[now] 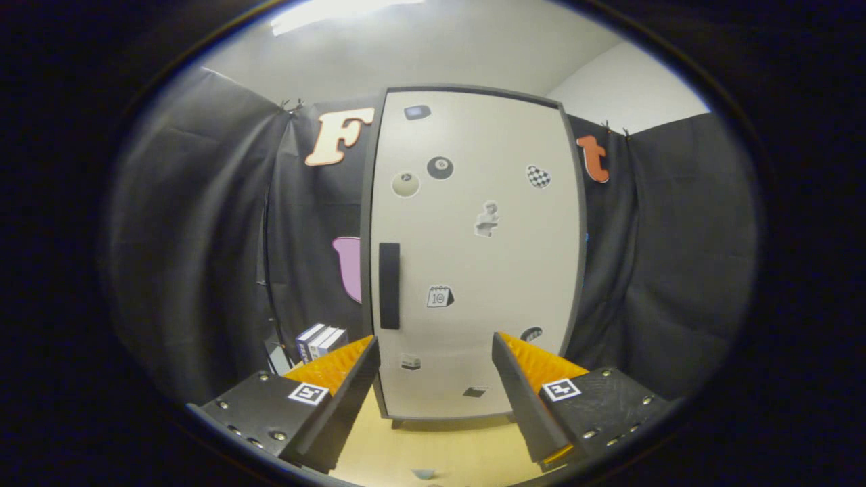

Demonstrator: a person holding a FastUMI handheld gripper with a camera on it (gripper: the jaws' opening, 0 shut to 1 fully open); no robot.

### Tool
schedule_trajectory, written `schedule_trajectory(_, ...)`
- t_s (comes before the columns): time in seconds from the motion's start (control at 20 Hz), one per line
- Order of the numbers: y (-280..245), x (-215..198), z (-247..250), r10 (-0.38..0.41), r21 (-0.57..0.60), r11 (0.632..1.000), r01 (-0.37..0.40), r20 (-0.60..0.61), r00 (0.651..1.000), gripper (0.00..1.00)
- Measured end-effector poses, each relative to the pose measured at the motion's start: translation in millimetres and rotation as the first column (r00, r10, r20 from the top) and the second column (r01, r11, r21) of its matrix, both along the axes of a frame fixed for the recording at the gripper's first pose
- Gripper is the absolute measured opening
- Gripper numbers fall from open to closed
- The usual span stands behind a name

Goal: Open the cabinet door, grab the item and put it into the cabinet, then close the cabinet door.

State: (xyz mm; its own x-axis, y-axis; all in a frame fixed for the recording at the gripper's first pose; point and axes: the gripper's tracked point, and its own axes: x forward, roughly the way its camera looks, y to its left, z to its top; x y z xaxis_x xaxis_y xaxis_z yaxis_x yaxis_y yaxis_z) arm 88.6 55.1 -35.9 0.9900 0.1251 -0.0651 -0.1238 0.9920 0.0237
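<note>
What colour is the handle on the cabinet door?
Black, a vertical bar on the pale cabinet door, clearest in the gripper view. The gripper is open, short of it.

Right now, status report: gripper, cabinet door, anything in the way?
Gripper open, holding nothing. Cabinet door shut, dead ahead, its dark handle beyond the left finger. Boxes beside the cabinet's left side; path to handle clear.
</note>
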Motion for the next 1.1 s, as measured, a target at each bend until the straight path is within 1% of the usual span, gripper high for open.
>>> schedule_trajectory(0.25,42.3,44.3,-5.3,0.06,0.02,0.998,-0.06,0.004,0.998,0.99)
schedule_trajectory(0.35,56.9,65.5,-8.7,0.072,0.026,0.997,-0.072,0.004,0.997,0.99)
schedule_trajectory(0.6,81.3,113.8,-18.7,0.074,0.04,0.996,-0.074,-0.001,0.997,0.99)
schedule_trajectory(0.75,86.0,135.9,-19.0,0.053,0.065,0.996,-0.053,-0.003,0.999,0.99)
schedule_trajectory(0.85,85.1,143.5,-19.2,0.038,0.071,0.997,-0.037,-0.007,0.999,0.97)
schedule_trajectory(1.0,86.0,150.6,-20.5,0.028,0.07,0.997,-0.027,-0.013,1.0,0.76)
schedule_trajectory(1.05,83.7,150.6,-20.5,0.015,0.066,0.998,-0.013,-0.018,1.0,0.75)
schedule_trajectory(1.1,83.3,153.2,-17.5,0.02,0.069,0.997,-0.019,-0.006,1.0,0.6)
